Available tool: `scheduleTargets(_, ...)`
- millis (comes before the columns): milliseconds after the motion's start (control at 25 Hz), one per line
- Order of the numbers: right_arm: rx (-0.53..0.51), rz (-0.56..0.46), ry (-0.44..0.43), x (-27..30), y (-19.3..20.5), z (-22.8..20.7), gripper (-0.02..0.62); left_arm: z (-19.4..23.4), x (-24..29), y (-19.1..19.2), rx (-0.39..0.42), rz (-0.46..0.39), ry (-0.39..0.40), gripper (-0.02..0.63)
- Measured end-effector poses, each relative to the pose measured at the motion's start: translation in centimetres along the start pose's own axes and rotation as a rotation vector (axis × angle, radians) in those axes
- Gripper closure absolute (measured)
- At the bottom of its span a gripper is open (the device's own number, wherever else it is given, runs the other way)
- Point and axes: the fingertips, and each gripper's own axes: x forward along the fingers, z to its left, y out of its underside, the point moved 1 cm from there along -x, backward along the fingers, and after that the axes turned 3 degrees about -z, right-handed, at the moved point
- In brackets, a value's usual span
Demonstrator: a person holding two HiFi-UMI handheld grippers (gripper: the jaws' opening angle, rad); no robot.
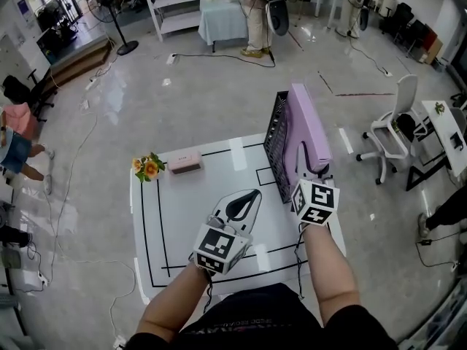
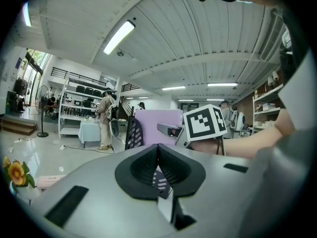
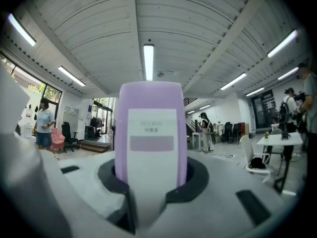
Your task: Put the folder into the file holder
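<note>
Purple folder [image 1: 306, 126] stands upright at the table's [image 1: 182, 224] far right, against the black mesh file holder [image 1: 276, 141]; we can't tell if it's seated inside. We see the right gripper [image 1: 315, 173] grasping its near spine. Left gripper [image 1: 244, 204] sits clenched and empty over mid-table. Flowers [image 1: 148, 166] and pink box [image 1: 184, 162] far left.

Ceiling tubes [image 3: 148, 61] and daylight from windows [image 2: 30, 71] at the left light the room brightly and evenly, with soft glare on the floor [image 1: 109, 104] at upper left in the head view. Both gripper views bow strongly toward black corners, and the folder [image 3: 151, 133], close to the lens, looks soft.
</note>
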Motion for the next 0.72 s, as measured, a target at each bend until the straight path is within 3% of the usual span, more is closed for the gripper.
scheduleTargets(720, -0.027, 0.051, -0.016, -1.3, 2.4, 2.0, 0.406, 1.4, -3.7, 1.7, -0.064, 0.016, -0.048, 0.603)
